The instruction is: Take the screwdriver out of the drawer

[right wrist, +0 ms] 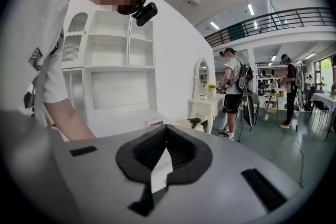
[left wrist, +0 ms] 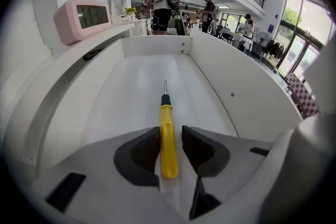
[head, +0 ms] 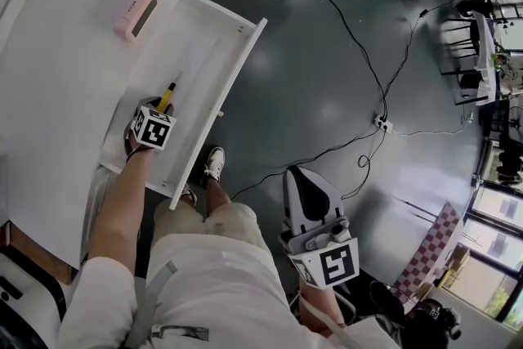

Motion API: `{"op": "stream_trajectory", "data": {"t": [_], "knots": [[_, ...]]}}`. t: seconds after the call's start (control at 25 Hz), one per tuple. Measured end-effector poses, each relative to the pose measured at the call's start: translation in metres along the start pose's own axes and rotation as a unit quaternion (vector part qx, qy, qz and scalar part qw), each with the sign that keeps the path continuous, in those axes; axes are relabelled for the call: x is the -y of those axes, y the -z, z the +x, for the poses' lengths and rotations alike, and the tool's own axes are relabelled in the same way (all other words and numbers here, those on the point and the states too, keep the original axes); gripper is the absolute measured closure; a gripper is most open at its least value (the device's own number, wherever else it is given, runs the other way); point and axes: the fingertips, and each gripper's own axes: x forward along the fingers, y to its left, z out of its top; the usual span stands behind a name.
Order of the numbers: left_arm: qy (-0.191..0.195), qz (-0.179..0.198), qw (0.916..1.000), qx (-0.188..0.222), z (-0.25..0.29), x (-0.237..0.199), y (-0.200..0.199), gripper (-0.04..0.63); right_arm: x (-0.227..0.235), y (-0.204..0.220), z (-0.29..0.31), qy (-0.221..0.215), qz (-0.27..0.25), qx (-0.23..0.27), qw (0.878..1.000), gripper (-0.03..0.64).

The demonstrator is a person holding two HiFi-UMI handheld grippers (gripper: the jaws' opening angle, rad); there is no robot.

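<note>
1. Screwdriver (left wrist: 167, 113): one, yellow-handled, lying flat in the single open white drawer (left wrist: 231, 97).
2. My left hand-held gripper (left wrist: 171, 132) straddles the handle, released, with its right pad just clear.
3. My right hand-held gripper (right wrist: 167, 128) is clenched on nothing, well apart from the drawer.
4. One pink clock (left wrist: 84, 18) sits on the surface.

I see the screwdriver (left wrist: 168, 139) with its yellow handle, black collar and thin metal shaft. It lies flat on the floor of the white drawer (left wrist: 231, 81), lengthwise and roughly midway between the side walls, tip toward the far wall. The drawer stands pulled open.
</note>
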Motion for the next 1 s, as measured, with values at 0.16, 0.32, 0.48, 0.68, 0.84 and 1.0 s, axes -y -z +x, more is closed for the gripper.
{"op": "stream_trajectory", "data": {"t": [0.16,0.32,0.48,0.68,0.84,1.0], "knots": [[0.004,-0.027,0.9996,-0.004,-0.005,0.003,0.001,0.497,-0.001,-0.005,-0.008,0.004,-0.002,0.003,1.000,0.607],[0.012,-0.062,0.9979,-0.012,-0.006,-0.001,0.003,0.506,-0.006,-0.004,-0.012,0.004,-0.004,0.004,1.000,0.607],[0.010,-0.081,0.9967,0.003,-0.014,-0.006,0.000,0.506,-0.009,-0.002,-0.017,0.001,-0.005,0.007,1.000,0.607],[0.005,-0.073,0.9970,0.026,-0.033,-0.001,-0.009,0.506,-0.016,-0.008,-0.022,-0.013,-0.007,0.020,1.000,0.607],[0.001,-0.075,0.9960,0.048,-0.052,0.001,-0.015,0.506,-0.022,-0.014,-0.020,-0.032,-0.011,0.032,0.999,0.607],[-0.007,-0.079,0.9938,0.078,-0.077,0.002,-0.022,0.506,-0.027,-0.022,-0.018,-0.055,-0.014,0.046,0.997,0.607]]}}
